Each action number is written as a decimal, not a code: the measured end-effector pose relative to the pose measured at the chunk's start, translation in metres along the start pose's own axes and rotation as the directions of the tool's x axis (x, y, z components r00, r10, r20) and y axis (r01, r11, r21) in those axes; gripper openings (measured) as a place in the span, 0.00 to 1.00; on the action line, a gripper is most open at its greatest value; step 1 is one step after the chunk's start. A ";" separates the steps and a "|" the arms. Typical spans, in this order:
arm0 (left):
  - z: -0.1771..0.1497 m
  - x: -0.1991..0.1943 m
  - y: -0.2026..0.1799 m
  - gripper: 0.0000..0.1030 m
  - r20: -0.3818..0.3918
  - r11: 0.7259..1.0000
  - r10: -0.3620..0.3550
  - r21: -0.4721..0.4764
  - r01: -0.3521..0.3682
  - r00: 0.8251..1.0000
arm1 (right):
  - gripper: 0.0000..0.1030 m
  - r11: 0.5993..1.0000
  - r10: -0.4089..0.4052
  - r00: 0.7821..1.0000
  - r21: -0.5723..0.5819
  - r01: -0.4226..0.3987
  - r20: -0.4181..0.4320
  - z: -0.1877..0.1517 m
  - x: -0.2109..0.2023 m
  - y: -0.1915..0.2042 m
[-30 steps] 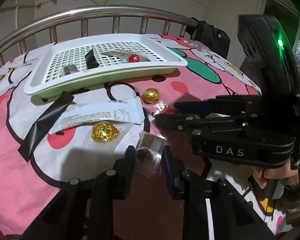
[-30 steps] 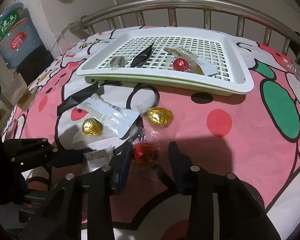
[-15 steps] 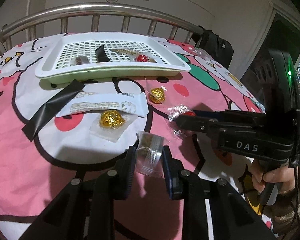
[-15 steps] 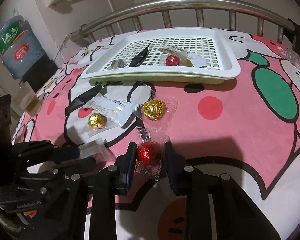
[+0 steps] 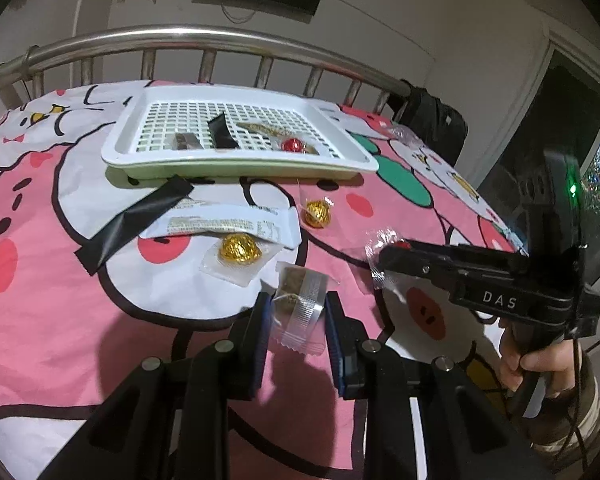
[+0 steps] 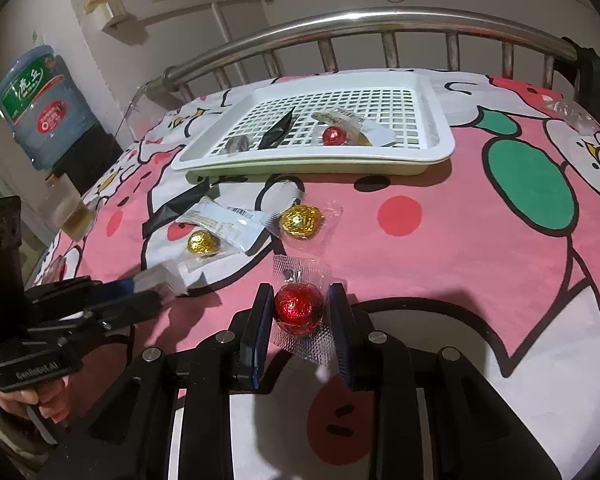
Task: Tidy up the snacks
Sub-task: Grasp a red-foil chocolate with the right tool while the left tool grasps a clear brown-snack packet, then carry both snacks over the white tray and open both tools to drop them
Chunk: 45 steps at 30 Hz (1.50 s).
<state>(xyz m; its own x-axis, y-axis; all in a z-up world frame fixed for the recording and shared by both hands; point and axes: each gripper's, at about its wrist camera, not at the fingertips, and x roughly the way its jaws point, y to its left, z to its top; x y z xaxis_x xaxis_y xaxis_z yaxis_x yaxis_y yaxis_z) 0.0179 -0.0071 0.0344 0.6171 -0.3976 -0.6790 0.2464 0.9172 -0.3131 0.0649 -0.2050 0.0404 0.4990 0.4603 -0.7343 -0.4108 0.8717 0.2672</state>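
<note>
My left gripper (image 5: 298,312) is shut on a clear-wrapped brown snack (image 5: 300,300), held just above the pink blanket. My right gripper (image 6: 300,312) is shut on a red foil candy (image 6: 299,308) in a clear wrapper, also off the blanket. In the left wrist view the right gripper (image 5: 384,256) reaches in from the right. The left gripper (image 6: 156,288) shows at the left of the right wrist view. A white perforated tray (image 5: 240,164) sits at the far side of the bed. It holds another red candy (image 5: 293,145), a black packet (image 5: 220,132) and other small wrapped snacks.
On the blanket lie two gold foil candies (image 5: 240,248) (image 5: 317,212), a white bar wrapper (image 5: 224,224) and a black strip packet (image 5: 136,220). A metal bed rail (image 5: 180,36) runs behind the tray. A water bottle (image 6: 40,104) and a cup (image 6: 70,212) stand beside the bed.
The right gripper's jaws closed on the red candy and lifted it off the blanket. Both grippers drew back a little from the tray and rose, the left still holding its snack.
</note>
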 end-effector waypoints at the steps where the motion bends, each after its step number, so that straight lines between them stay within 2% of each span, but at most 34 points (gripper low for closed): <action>1: 0.001 -0.002 0.000 0.27 0.008 1.000 0.002 -0.001 -0.002 1.000 | 0.26 1.000 -0.001 1.000 0.004 0.001 0.004 0.000 -0.002 -0.002; 13: 0.012 -0.023 0.003 0.27 0.076 1.000 0.003 -0.012 -0.002 0.997 | 0.26 0.999 -0.025 0.998 0.035 0.023 0.062 0.008 -0.026 -0.018; 27: 0.049 -0.048 0.006 0.27 0.179 0.999 0.032 0.008 -0.034 0.983 | 0.26 0.997 -0.076 0.984 0.031 0.072 0.163 0.037 -0.060 -0.029; 45: 0.092 -0.047 0.017 0.27 0.237 0.998 0.067 -0.005 -0.068 0.969 | 0.26 0.997 -0.076 0.971 0.035 0.070 0.228 0.080 -0.069 -0.035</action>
<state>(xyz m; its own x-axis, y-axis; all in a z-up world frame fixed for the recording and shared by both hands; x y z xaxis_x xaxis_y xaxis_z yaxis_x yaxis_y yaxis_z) 0.0619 0.0292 0.1223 0.7920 -0.3173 -0.5216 0.1999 0.9420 -0.2696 0.1061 -0.2535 0.1315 0.6895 0.4192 -0.5907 -0.3483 0.9069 0.2370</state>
